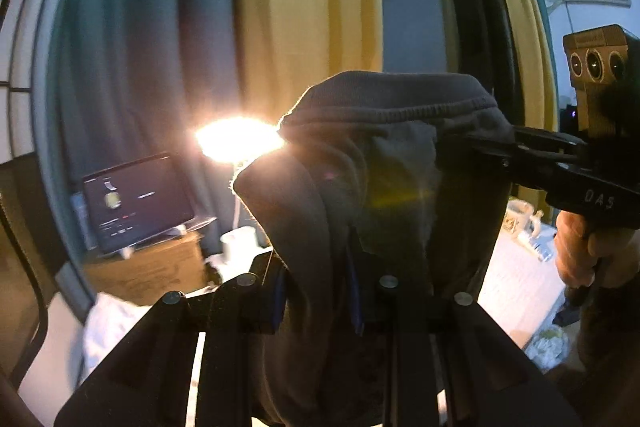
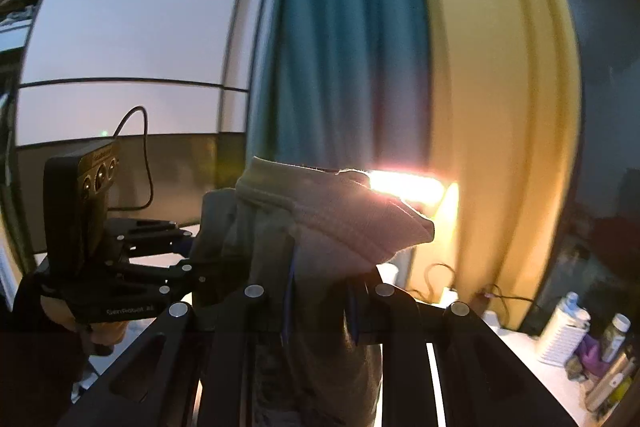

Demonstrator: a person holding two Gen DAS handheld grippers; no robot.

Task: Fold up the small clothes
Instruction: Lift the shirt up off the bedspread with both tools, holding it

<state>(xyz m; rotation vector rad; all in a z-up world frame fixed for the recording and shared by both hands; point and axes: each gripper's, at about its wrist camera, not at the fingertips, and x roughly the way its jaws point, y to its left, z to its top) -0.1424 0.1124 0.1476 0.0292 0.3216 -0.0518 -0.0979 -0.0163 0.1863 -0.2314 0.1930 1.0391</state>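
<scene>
A small grey garment [image 1: 372,163] with an elastic waistband hangs in the air between both grippers. My left gripper [image 1: 320,291] is shut on one part of its top edge. My right gripper [image 1: 476,139] comes in from the right in the left wrist view and is shut on the other end of the waistband. In the right wrist view the same garment [image 2: 328,223] drapes over my right gripper [image 2: 320,291], and my left gripper [image 2: 192,255] pinches it from the left. The garment's lower part is hidden behind the jaws.
Teal and yellow curtains [image 1: 224,27] hang behind, with a bright lamp [image 1: 236,143] glaring. A laptop [image 1: 136,203] stands on a cardboard box at lower left. A white table [image 1: 516,283] carries a mug [image 1: 520,219]. Bottles [image 2: 584,339] stand at lower right.
</scene>
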